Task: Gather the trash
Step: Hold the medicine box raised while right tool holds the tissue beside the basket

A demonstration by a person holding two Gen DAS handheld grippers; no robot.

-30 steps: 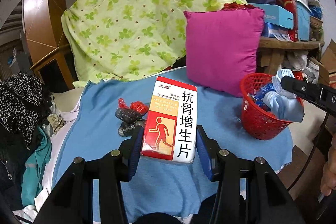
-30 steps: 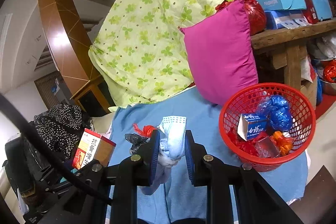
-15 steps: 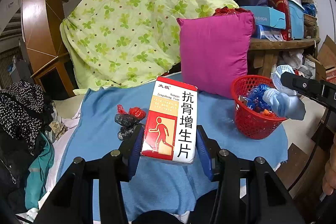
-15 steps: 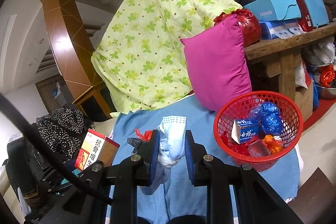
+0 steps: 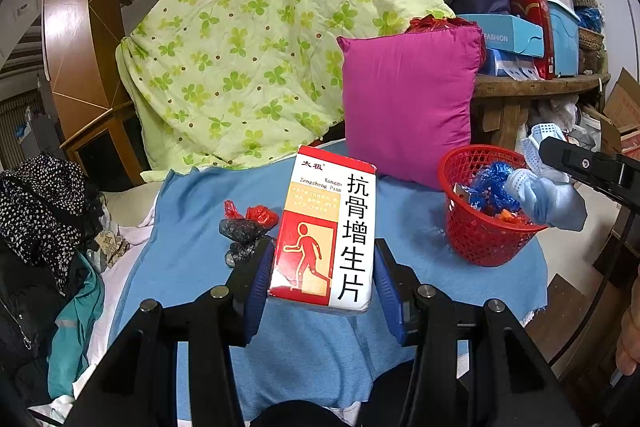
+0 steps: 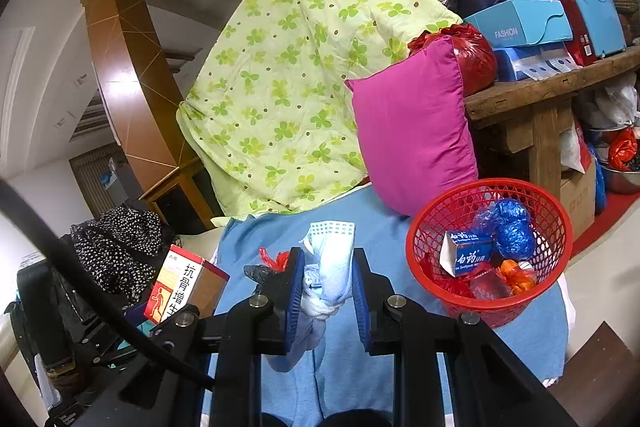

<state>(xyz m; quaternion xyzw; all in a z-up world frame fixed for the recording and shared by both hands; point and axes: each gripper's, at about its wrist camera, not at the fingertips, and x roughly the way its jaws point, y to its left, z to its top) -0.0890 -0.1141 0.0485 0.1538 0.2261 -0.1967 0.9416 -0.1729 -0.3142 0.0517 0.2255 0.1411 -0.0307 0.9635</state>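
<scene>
My left gripper [image 5: 323, 275] is shut on a red-and-white medicine box [image 5: 326, 227] printed with Chinese characters, held up above the blue cloth [image 5: 192, 227]. The same box [image 6: 180, 283] shows at the left of the right wrist view. My right gripper [image 6: 327, 287] is shut on a crumpled light-blue face mask [image 6: 330, 259]; in the left wrist view that mask [image 5: 548, 195] hangs beside the red mesh basket [image 5: 476, 239]. The basket [image 6: 552, 223] holds a small white-and-blue box, blue wrappers and orange scraps. Black and red plastic bags [image 5: 244, 227] lie on the cloth.
A magenta pillow [image 5: 408, 107] and a green clover-print quilt [image 5: 256, 59] lean behind the cloth. A wooden shelf [image 6: 540, 91] stacked with boxes stands at the right. Dark spotted clothing [image 5: 40, 199] is piled at the left. A person's hand [image 5: 630, 339] shows at the right edge.
Both grippers have drawn back a little from the cloth with their loads still held, so the basket and pillow look smaller and farther. The grips are unchanged.
</scene>
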